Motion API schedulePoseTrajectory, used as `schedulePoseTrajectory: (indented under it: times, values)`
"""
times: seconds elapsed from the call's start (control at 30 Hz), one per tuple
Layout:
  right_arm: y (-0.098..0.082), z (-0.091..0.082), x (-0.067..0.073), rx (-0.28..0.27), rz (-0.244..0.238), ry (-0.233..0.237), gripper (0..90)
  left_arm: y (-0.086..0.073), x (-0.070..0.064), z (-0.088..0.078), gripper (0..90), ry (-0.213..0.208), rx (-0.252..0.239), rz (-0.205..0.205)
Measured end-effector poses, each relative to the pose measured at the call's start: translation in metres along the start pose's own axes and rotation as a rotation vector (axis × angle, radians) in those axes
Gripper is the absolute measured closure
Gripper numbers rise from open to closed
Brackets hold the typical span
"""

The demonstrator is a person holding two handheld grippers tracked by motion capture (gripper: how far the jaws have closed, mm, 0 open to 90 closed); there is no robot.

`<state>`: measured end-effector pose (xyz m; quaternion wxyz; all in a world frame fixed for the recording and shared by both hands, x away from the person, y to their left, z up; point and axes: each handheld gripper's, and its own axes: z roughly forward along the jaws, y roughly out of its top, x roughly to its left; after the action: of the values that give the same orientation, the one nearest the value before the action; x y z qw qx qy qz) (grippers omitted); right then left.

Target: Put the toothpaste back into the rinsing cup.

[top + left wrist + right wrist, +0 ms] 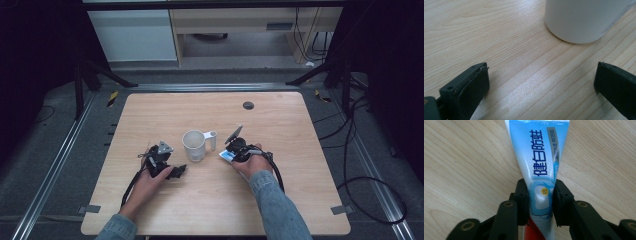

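A white cup (194, 145) with a handle stands upright at the middle of the wooden table (150, 110). In the left gripper view its base (579, 20) is just ahead of my left gripper (541, 82), whose jaws stand wide apart over bare wood. In the high view the left gripper (177, 171) lies left of and nearer than the cup. My right gripper (540, 195) is shut on a blue and white toothpaste tube (539, 155), gripped near its cap end with the flat tail pointing away. The tube (226, 156) sits right of the cup, at the right gripper (235, 150).
A dark round grommet (248, 105) is set in the table near the far edge. Black frame legs (90, 75) and cables (350, 150) lie on the floor around the table. A pale cabinet (135, 35) stands beyond.
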<state>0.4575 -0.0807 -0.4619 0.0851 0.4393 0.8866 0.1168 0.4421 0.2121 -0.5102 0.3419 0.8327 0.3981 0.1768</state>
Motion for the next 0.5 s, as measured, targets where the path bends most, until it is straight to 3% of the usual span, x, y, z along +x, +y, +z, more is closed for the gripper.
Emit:
schedulePoseTrajectory:
  times: [0.27, 0.5]
  values:
    - [0.001, -0.011, -0.001, 0.0, -0.014, 0.005, 73.0, 0.0, 0.0, 0.0, 0.0, 0.001, 0.0, -0.001]
    - [0.001, -0.041, -0.006, -0.102, -0.013, -0.012, 73.4, 0.0, 0.0, 0.0, 0.0, 0.001, 0.0, -0.001]
